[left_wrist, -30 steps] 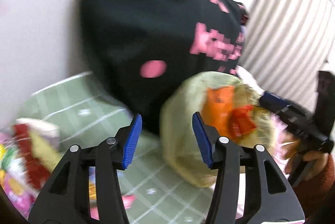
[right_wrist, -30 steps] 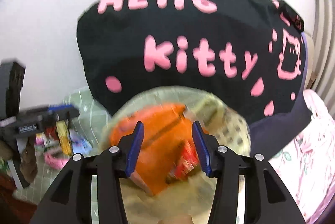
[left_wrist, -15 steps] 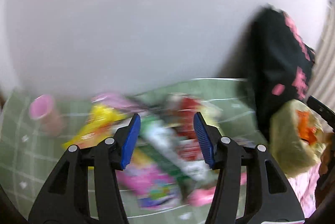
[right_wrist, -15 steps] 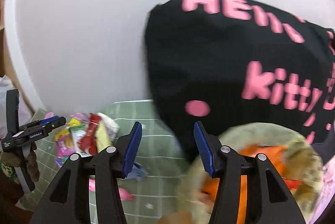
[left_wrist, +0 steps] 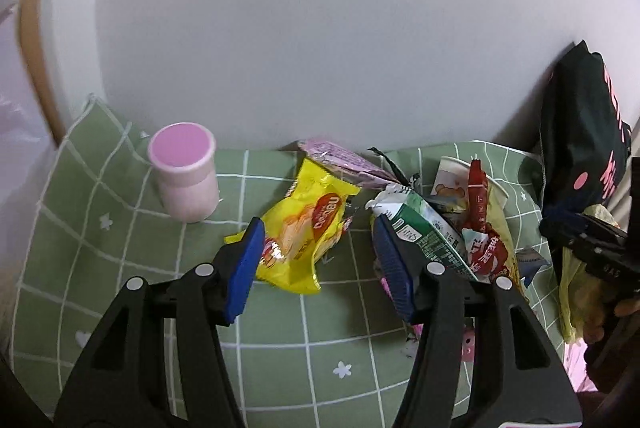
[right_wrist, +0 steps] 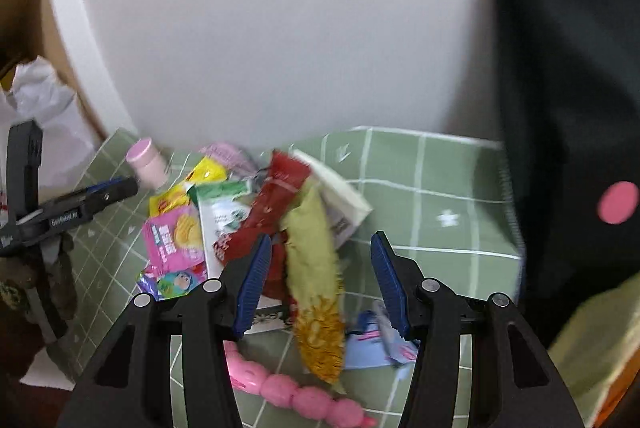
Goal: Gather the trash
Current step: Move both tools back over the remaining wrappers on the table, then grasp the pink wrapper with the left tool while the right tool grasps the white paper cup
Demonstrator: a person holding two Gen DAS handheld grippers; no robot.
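On the left wrist view, my left tongs (left_wrist: 318, 268) have swung from the bag to the wrappers (left_wrist: 308, 232), jaws widening, empty. On the right view, my right tongs (right_wrist: 318, 278) followed, wide open and empty over the litter (right_wrist: 280, 228): next pick, I judge.

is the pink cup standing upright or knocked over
Upright: the pink cup stands on its base on the green checked cloth, its flat pink top facing up.

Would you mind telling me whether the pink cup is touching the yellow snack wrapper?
Apart. The left wrist view shows bare green checked cloth between the pink cup and the yellow snack wrapper.
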